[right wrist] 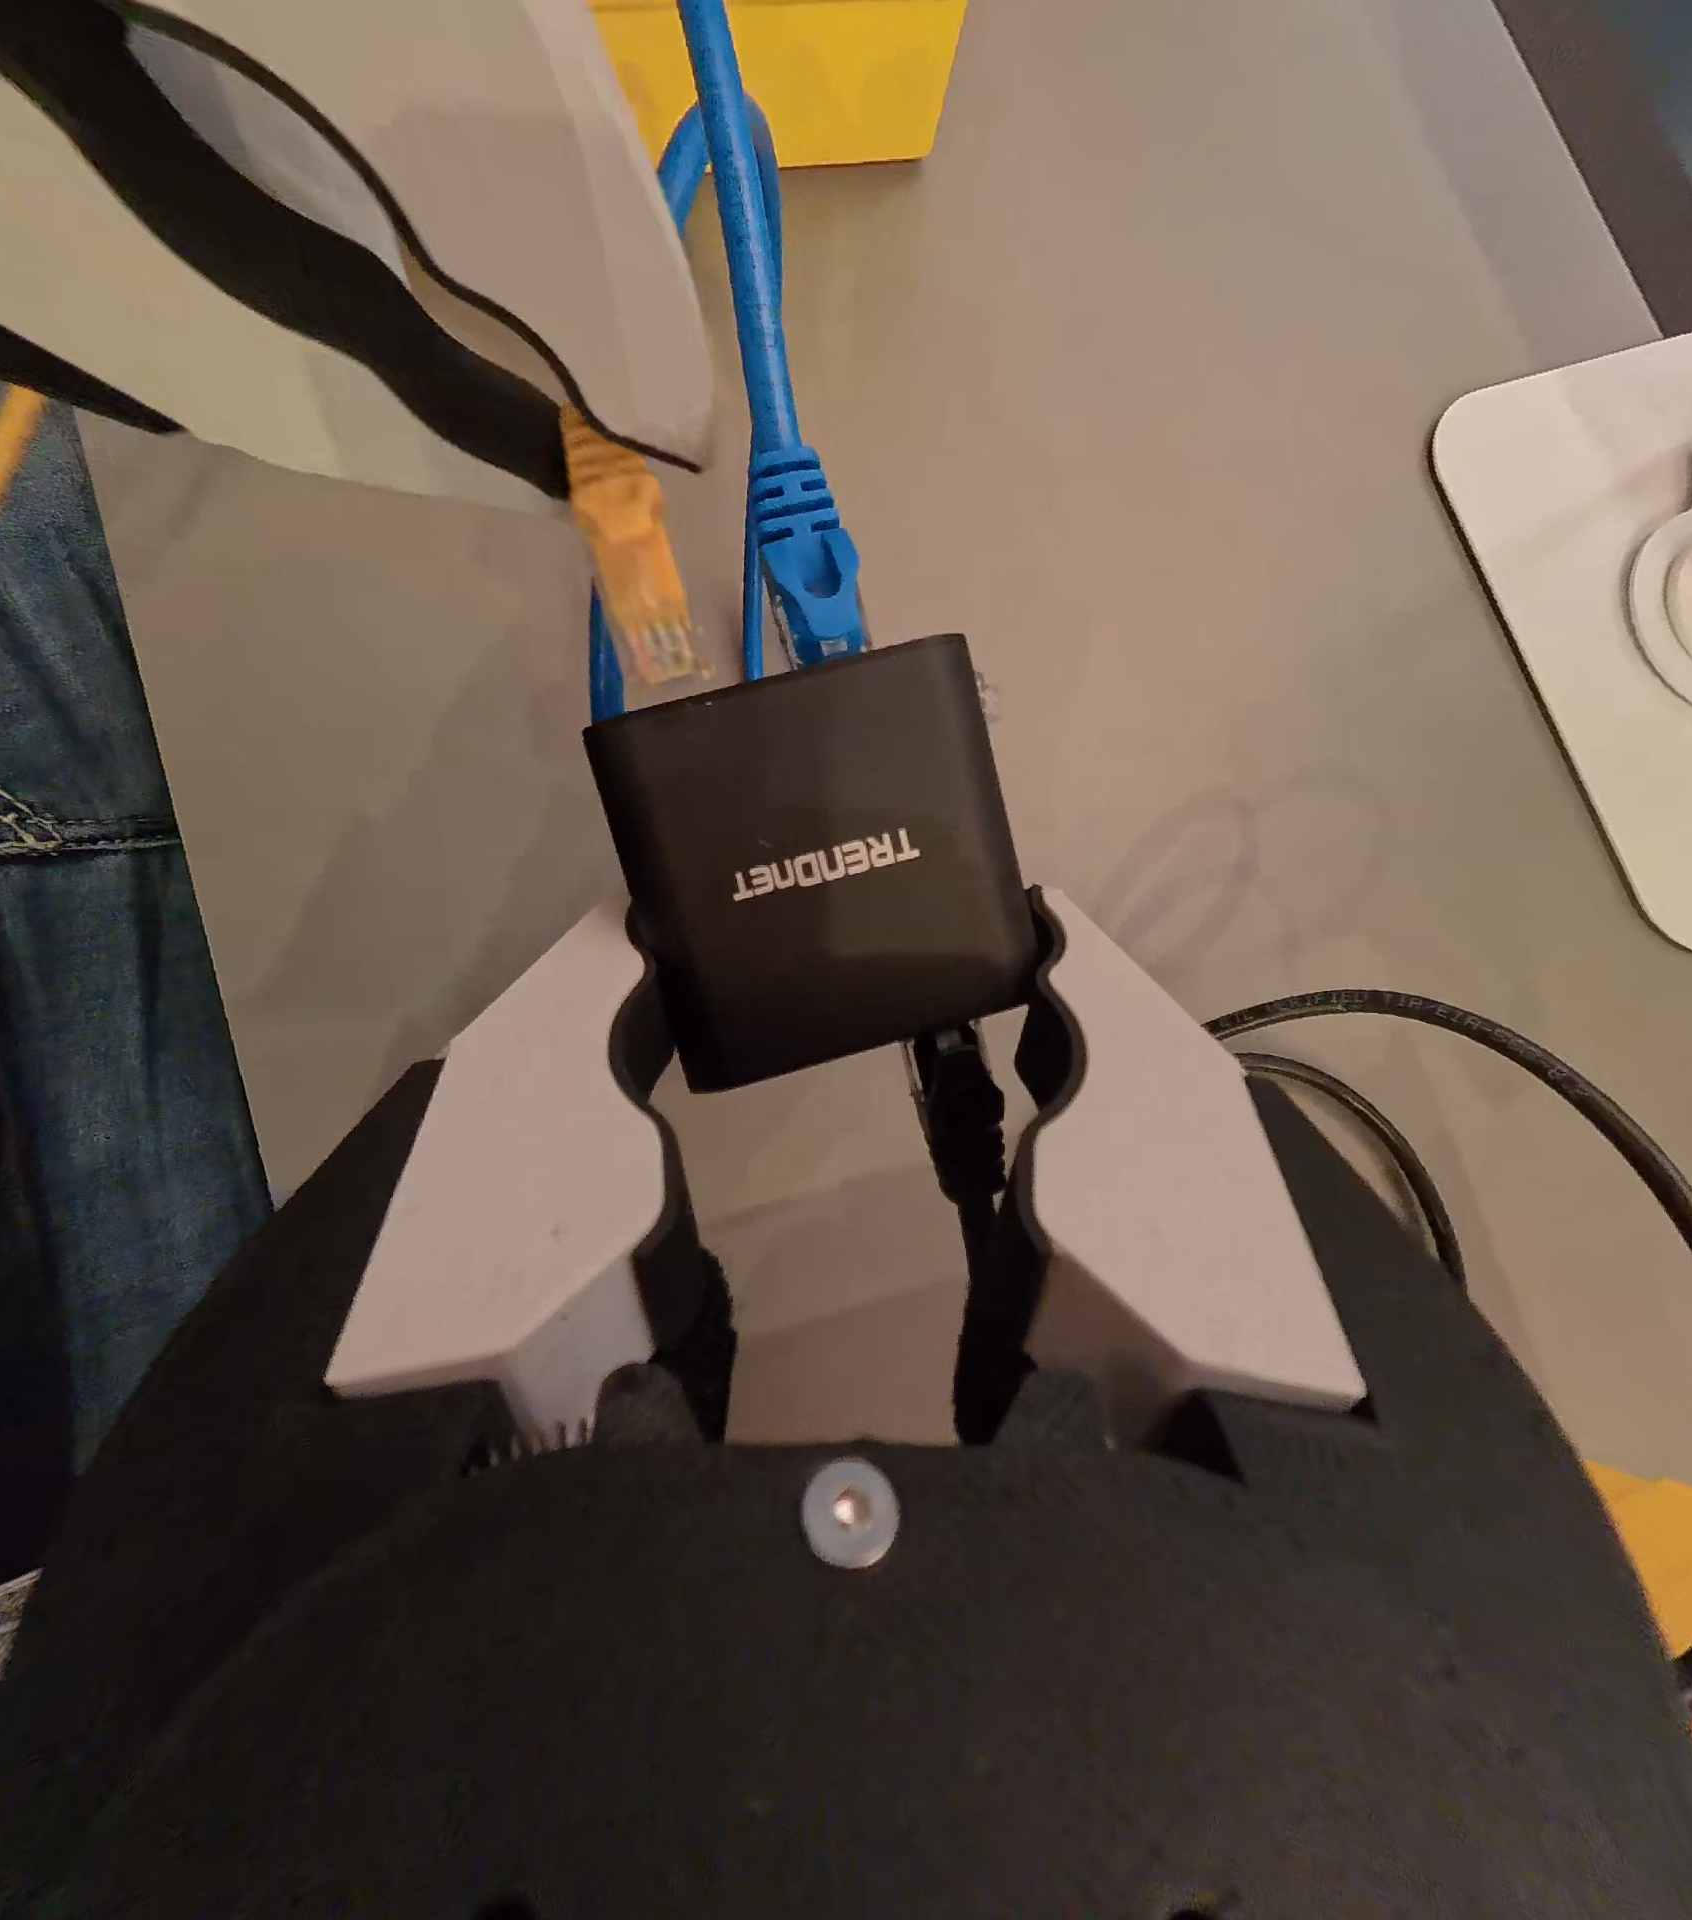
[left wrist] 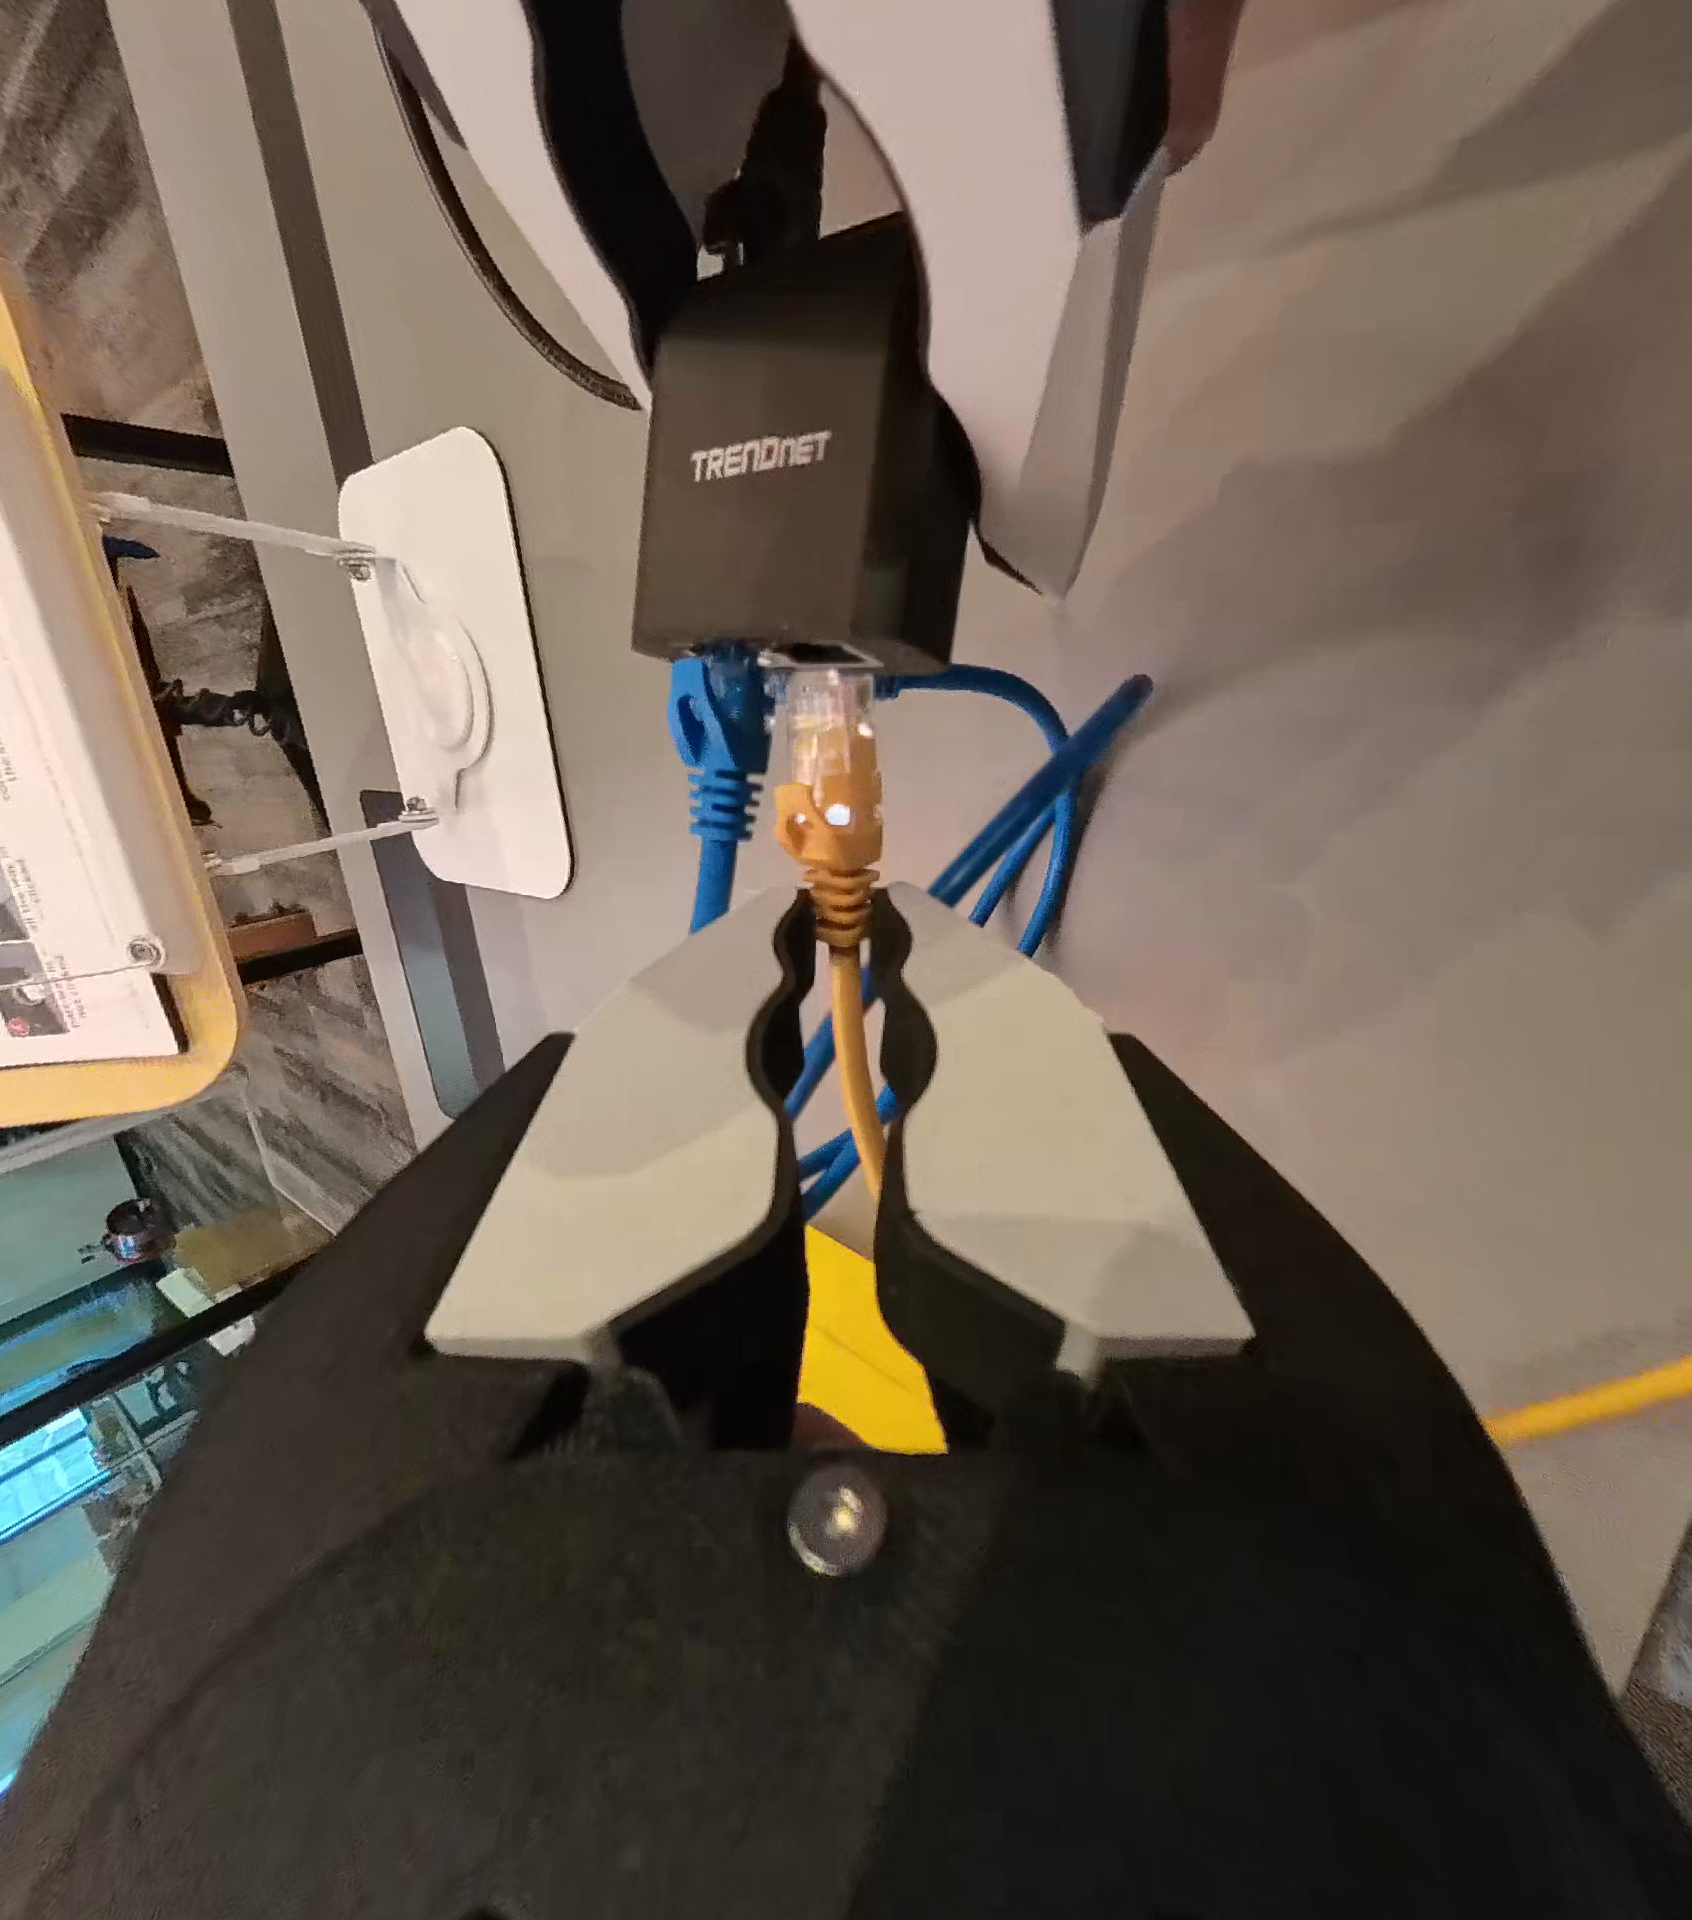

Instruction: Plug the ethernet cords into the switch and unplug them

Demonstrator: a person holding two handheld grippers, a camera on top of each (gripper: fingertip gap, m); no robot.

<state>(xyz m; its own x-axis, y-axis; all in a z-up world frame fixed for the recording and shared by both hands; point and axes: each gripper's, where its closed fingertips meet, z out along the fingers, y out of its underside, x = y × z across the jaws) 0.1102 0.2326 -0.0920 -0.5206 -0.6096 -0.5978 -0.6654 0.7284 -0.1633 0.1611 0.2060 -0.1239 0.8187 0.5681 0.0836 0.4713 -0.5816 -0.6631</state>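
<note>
A grey surface (right wrist: 1237, 520) carried the work. The left claw (left wrist: 840, 920) was clenched on the yellow ethernet cord (left wrist: 852, 1039) behind its plug, whose tip stood just at an open port, apparently not seated. The blue ethernet cord (right wrist: 806, 540) was already plugged into the black switch (right wrist: 821, 862), which the right claw (right wrist: 837, 971) gripped. Unplugging remained.

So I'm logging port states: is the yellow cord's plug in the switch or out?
Out. The yellow cord's plug sits just short of the switch, its clear tip exposed, held by the left gripper.
</note>
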